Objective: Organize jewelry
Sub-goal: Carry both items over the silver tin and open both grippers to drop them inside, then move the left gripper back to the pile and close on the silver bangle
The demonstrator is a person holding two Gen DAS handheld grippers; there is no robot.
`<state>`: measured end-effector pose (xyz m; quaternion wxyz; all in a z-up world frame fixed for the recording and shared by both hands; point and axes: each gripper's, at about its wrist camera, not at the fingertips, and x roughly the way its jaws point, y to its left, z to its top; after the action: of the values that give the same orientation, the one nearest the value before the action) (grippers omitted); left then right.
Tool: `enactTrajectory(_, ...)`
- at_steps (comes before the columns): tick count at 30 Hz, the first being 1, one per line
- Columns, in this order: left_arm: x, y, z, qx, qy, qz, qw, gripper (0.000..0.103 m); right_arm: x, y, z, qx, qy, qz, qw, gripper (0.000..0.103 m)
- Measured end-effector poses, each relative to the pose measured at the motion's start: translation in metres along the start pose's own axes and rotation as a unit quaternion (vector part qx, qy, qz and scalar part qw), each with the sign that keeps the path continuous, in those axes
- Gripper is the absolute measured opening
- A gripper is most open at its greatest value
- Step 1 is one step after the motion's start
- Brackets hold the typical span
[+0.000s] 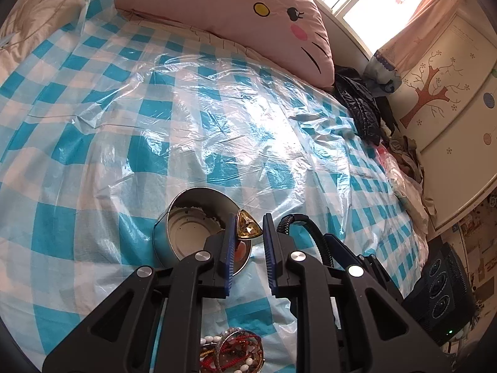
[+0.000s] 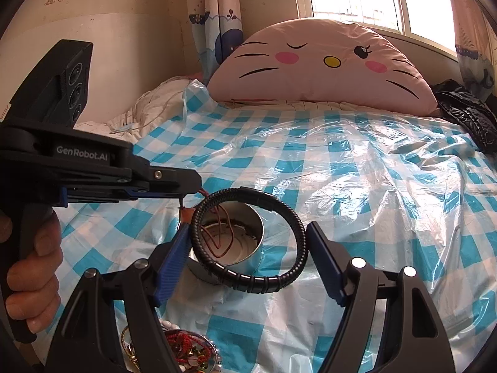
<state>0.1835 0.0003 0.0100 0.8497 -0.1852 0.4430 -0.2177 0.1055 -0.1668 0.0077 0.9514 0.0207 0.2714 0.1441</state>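
From the left wrist, the left gripper point(image 1: 248, 233) tilts down over the tin point(image 1: 198, 227), jaws narrow, pinching an amber pendant point(image 1: 248, 225); open checked bedcover point(image 1: 124, 108) beyond.

From the right wrist, the right gripper point(image 2: 248, 255) spreads wide inside a black braided bracelet point(image 2: 248, 239), above the tin point(image 2: 233, 242).

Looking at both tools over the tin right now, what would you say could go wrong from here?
1. The left tool holds only the thin red cord, so the yellow triangular pendant may swing and land outside the tin.
2. The black braided bracelet spans the right tool; released here, it could catch on the tin's rim.
3. The plastic sheet looks slick, so a knock might slide the tin.
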Motion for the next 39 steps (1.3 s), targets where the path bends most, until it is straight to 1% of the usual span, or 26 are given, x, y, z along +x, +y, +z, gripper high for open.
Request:
enactTrajectory(6,0.028,0.016,0.001,-0.018,0.019,0.023,0.9994,0.016,0.015,0.001,-0.001,-0.012,0.01,0.0,1.0,0.072)
enactTrajectory(8,0.033,0.02,0.001,-0.024,0.024,0.029,0.999,0.021,0.018,0.001,-0.001,-0.013,0.012,0.001,1.0,0.072)
enactTrajectory(10,0.033,0.024,0.001,-0.031,0.019,0.038,0.9986,0.032,0.02,0.001,-0.001,-0.014,0.013,0.0,1.0,0.072)
enactTrajectory(11,0.029,0.024,0.001,-0.03,0.011,0.043,0.9985,0.035,0.021,0.001,-0.001,-0.014,0.014,0.001,1.0,0.072)
enactTrajectory(13,0.019,0.025,0.0,-0.032,-0.008,0.055,0.9979,0.044,0.023,0.002,-0.001,-0.018,0.014,0.001,1.0,0.072)
enactTrajectory(14,0.012,0.026,-0.001,-0.035,-0.02,0.062,0.9973,0.047,0.026,0.003,0.0,-0.02,0.015,0.002,1.0,0.072)
enactTrajectory(15,0.005,0.027,-0.003,-0.038,-0.032,0.07,0.9963,0.051,0.029,0.005,0.001,-0.024,0.016,0.003,1.0,0.072)
enactTrajectory(17,-0.008,0.029,-0.006,-0.044,-0.052,0.088,0.9938,0.056,0.036,0.01,0.003,-0.033,0.017,0.007,0.999,0.072)
enactTrajectory(18,-0.013,0.03,-0.008,-0.045,-0.06,0.098,0.9923,0.06,0.04,0.013,0.004,-0.039,0.019,0.009,0.999,0.072)
enactTrajectory(22,-0.026,0.038,-0.016,-0.053,-0.087,0.131,0.9861,0.078,0.063,0.028,0.003,-0.064,0.036,0.014,0.997,0.074)
enactTrajectory(24,-0.031,0.041,-0.02,-0.06,-0.1,0.143,0.9828,0.081,0.075,0.034,0.001,-0.076,0.051,0.018,0.996,0.077)
enactTrajectory(26,-0.035,0.045,-0.025,-0.068,-0.11,0.152,0.98,0.083,0.082,0.038,-0.001,-0.081,0.055,0.016,0.995,0.079)
enactTrajectory(29,-0.035,0.049,-0.031,-0.076,-0.114,0.158,0.9779,0.084,0.078,0.035,-0.002,-0.075,0.051,0.015,0.996,0.08)
enactTrajectory(33,-0.028,0.047,-0.038,-0.068,-0.096,0.158,0.9803,0.084,0.06,0.019,-0.003,-0.048,0.051,0.006,0.998,0.081)
enactTrajectory(36,-0.027,0.039,-0.046,-0.039,-0.083,0.161,0.9826,0.084,0.046,-0.003,-0.003,-0.013,0.053,-0.008,0.998,0.081)
enactTrajectory(39,-0.022,0.031,-0.056,-0.005,-0.058,0.162,0.9851,0.084,0.03,-0.027,-0.008,0.032,0.057,-0.013,0.998,0.081)
